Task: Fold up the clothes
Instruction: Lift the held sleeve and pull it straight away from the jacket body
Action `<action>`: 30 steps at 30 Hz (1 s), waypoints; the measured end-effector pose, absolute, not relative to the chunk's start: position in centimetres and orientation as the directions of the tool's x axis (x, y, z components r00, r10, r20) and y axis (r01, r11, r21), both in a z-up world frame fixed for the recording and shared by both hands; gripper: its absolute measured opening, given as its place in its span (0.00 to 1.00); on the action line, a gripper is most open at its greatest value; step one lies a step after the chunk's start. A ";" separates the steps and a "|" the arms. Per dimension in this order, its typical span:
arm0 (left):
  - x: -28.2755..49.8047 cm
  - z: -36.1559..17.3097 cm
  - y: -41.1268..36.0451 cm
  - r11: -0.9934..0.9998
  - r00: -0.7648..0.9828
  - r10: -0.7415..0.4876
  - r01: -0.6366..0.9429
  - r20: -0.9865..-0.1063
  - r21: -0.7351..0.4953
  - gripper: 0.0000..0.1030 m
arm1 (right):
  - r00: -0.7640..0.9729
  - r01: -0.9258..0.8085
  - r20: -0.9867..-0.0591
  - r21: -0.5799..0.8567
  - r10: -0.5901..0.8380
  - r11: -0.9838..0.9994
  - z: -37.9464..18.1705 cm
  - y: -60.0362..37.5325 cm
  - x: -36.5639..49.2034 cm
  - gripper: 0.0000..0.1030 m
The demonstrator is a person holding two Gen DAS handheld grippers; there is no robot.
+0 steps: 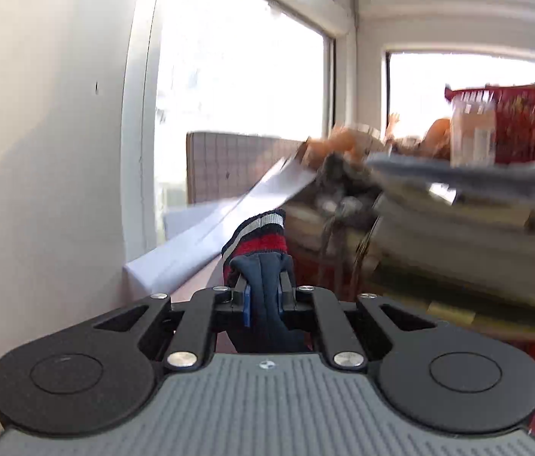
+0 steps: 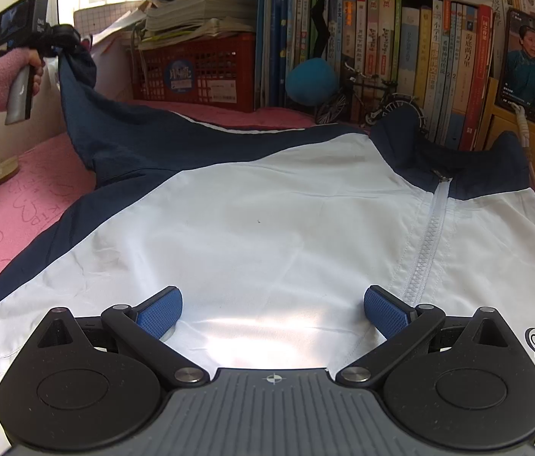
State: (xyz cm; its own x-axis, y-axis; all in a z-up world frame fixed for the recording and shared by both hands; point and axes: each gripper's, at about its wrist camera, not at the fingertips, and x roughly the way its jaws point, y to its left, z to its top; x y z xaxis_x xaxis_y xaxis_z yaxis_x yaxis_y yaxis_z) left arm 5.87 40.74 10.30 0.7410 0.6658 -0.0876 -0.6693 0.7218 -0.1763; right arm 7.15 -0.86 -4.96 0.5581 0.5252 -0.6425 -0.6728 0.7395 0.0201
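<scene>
Two views are showing one early moment in the folding. In the left wrist view, the left gripper [image 1: 263, 285] is pointing level toward a window [image 1: 241, 87] and a blurred pile of books [image 1: 457, 235], and its jaws are pressed together on the navy cloth of a sleeve [image 1: 263, 292], just behind the red, white and navy striped cuff [image 1: 261, 235], which is sticking out past the fingertips. The cloth is bunching between the blue pads and hanging down below them.

In the right wrist view, the jacket [image 2: 267, 220] is lying front-up and zipped on a pink bed cover [image 2: 20, 197], its collar toward a bookshelf [image 2: 400, 57] and a red crate [image 2: 195, 72]. The right gripper [image 2: 273, 311] is hovering over the white chest panel, tilted downward, with its jaws standing wide apart and nothing between them; whether the pads are touching the fabric I cannot tell. At the far left a person's hand [image 2: 30, 62] in a pink sleeve is gripping the handle of the left gripper [image 2: 60, 47], and the navy sleeve [image 2: 115, 133] is being lifted clear of the bed from there.

Judging by this, the body is spread flat but no fold is made yet. The first sleeve fold seems to be under way; the other sleeve and the body folds are left.
</scene>
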 end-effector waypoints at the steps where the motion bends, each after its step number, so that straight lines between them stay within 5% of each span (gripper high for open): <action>1: 5.2 11.8 40.6 0.756 0.778 0.629 -0.611 -0.001 -0.235 0.11 | 0.558 -0.673 -0.643 0.020 0.525 0.740 -5.0 -0.8 7.1 1.00; 3: 5.3 12.7 40.8 0.779 0.795 0.605 -0.579 0.046 -0.240 0.17 | 0.558 -0.673 -0.643 0.019 0.525 0.739 -5.0 -0.9 7.1 1.00; 9: 10.2 5.6 41.5 0.619 0.587 0.785 -0.747 -0.197 0.244 0.17 | 0.557 -0.673 -0.643 0.021 0.525 0.740 -5.0 -0.9 7.2 1.00; 14: 12.0 -1.2 43.0 0.580 0.414 0.793 -0.737 -0.448 0.347 0.18 | 0.558 -0.672 -0.643 0.021 0.525 0.740 -5.0 -0.8 7.3 1.00; 17: 12.5 -4.2 42.9 0.564 0.309 0.794 -0.697 -0.524 0.443 0.32 | 0.557 -0.672 -0.644 0.021 0.525 0.740 -4.9 -0.8 7.4 1.00; 19: 12.6 -5.2 43.0 0.554 0.271 0.791 -0.696 -0.548 0.456 0.32 | 0.557 -0.672 -0.644 0.021 0.525 0.740 -4.9 -0.8 7.4 1.00; 23: 12.0 -4.4 43.5 0.538 0.269 0.773 -0.758 -0.574 0.369 0.38 | 0.557 -0.673 -0.644 0.022 0.525 0.740 -4.9 -0.8 7.4 1.00; 27: 8.3 -1.3 44.3 0.537 0.453 0.686 -0.843 -0.569 -0.024 0.59 | 0.556 -0.673 -0.644 0.022 0.525 0.739 -4.8 -0.9 7.4 1.00; 30: 6.7 0.8 44.2 0.524 0.567 0.623 -0.814 -0.539 -0.250 0.66 | 0.556 -0.673 -0.644 0.022 0.525 0.739 -4.9 -0.9 7.4 1.00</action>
